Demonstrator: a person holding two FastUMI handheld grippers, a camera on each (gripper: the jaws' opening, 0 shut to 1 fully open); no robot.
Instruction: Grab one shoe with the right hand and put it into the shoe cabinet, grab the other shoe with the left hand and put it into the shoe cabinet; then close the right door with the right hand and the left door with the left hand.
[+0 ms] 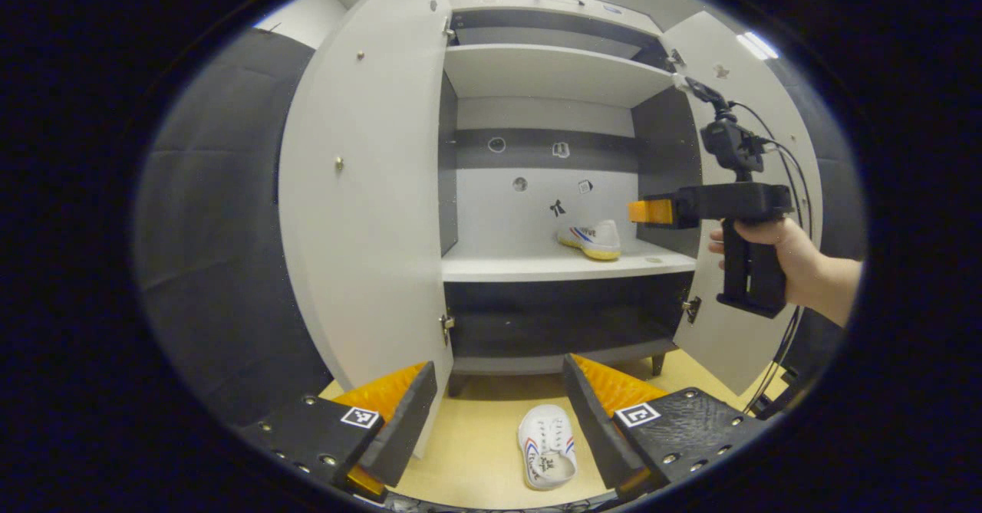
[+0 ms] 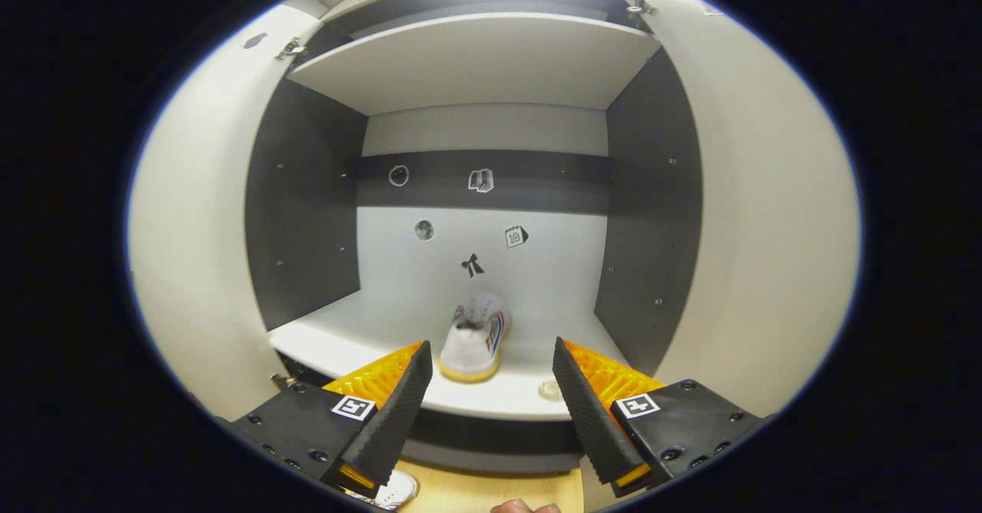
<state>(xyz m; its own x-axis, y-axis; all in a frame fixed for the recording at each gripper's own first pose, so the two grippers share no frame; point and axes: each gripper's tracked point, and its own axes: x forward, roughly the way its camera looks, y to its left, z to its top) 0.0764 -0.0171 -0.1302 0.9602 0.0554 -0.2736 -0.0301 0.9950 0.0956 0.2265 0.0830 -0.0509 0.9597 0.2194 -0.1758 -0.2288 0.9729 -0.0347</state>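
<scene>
Left gripper view is looking at the cabinet [image 1: 537, 191] with both doors swung wide. One shoe [image 1: 591, 238] is sitting on the middle shelf [image 1: 529, 264], toward its right side, lying with its long axis running left to right across the shelf; the heel end seems to be at the right, though that is hard to tell. The other shoe [image 1: 547, 445] is lying on the floor [image 1: 476, 436] in front of the cabinet, sole down, its long axis running toward the cabinet, with its opening at the near end. The left claw [image 1: 499, 413] is hanging released above the floor, its fingers spread, with that shoe showing between them and untouched. The right claw [image 1: 650, 212] is hovering beside the shelved shoe, held by a hand [image 1: 775, 256], with cables trailing behind.

Right gripper view is facing into the cabinet. The shelved shoe [image 2: 474, 338] is lying lengthwise away from the camera, its yellow-soled end nearest. The right claw [image 2: 491, 390] is standing released just in front of it, fingers apart, touching nothing.
</scene>
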